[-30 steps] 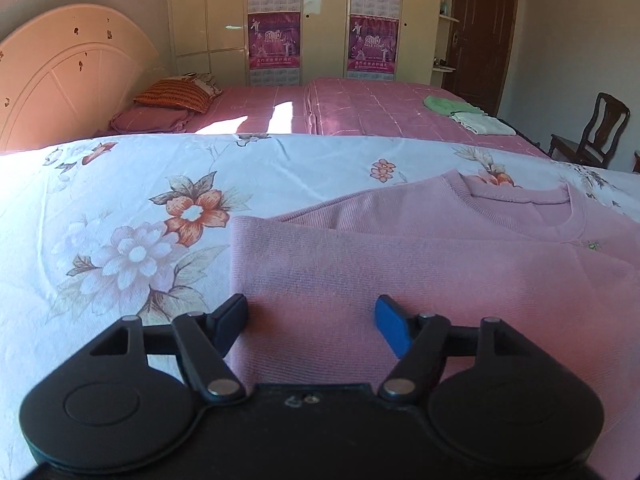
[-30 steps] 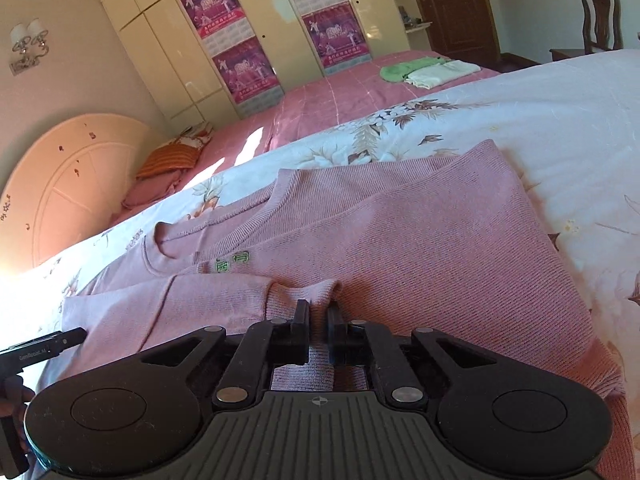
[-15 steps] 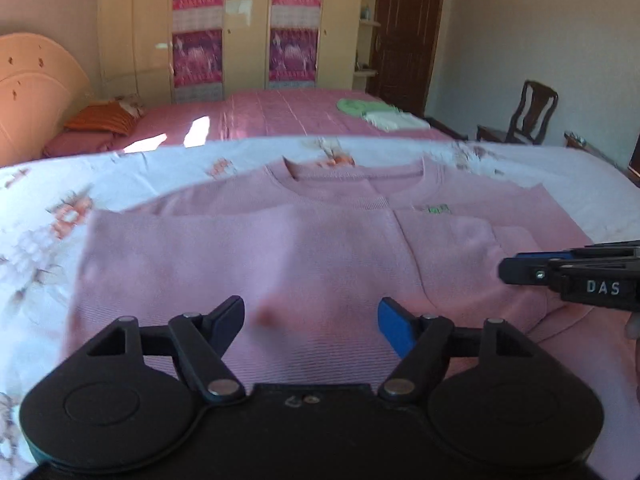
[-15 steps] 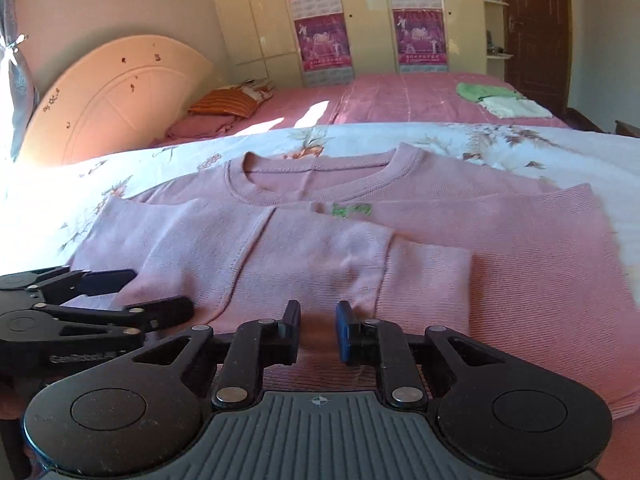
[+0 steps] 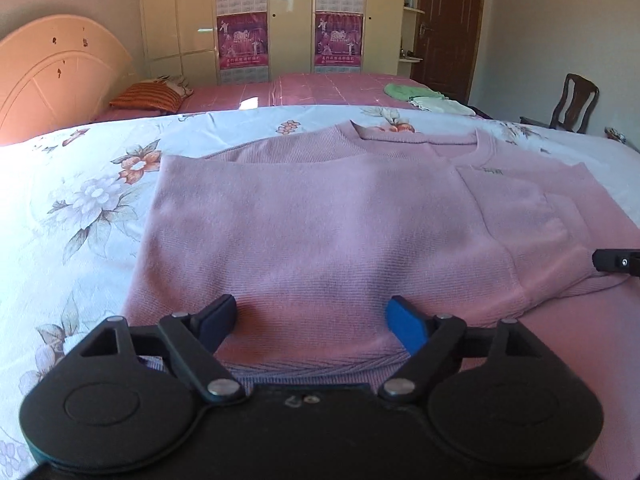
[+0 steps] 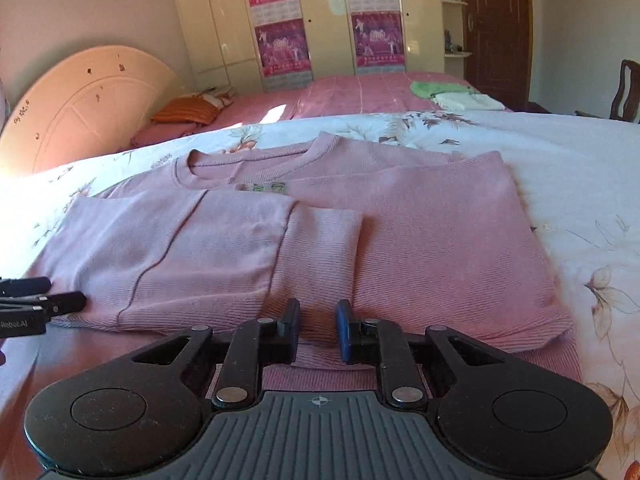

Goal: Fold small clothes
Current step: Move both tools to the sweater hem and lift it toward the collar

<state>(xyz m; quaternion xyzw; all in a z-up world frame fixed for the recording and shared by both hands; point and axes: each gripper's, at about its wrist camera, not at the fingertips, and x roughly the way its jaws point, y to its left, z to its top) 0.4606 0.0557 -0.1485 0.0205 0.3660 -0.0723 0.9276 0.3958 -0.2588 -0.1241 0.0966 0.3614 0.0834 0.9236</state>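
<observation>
While the pink sweater (image 5: 340,220) lies flat on the floral bed (image 5: 72,208), sleeves folded across its front, the left gripper (image 5: 312,320) hovers over its hem, fingers spread wide. The right gripper (image 6: 318,326) has fingers slightly parted, holding nothing; only its view shows the sweater's edge at 3 o'clock.

A cream wardrobe (image 5: 288,20) fills the back wall – magenta posters (image 5: 242,46) on its doors. Right of it, a dark door (image 5: 450,24); further right, a chair (image 5: 574,102). Left, a sunlit headboard (image 5: 60,76).
</observation>
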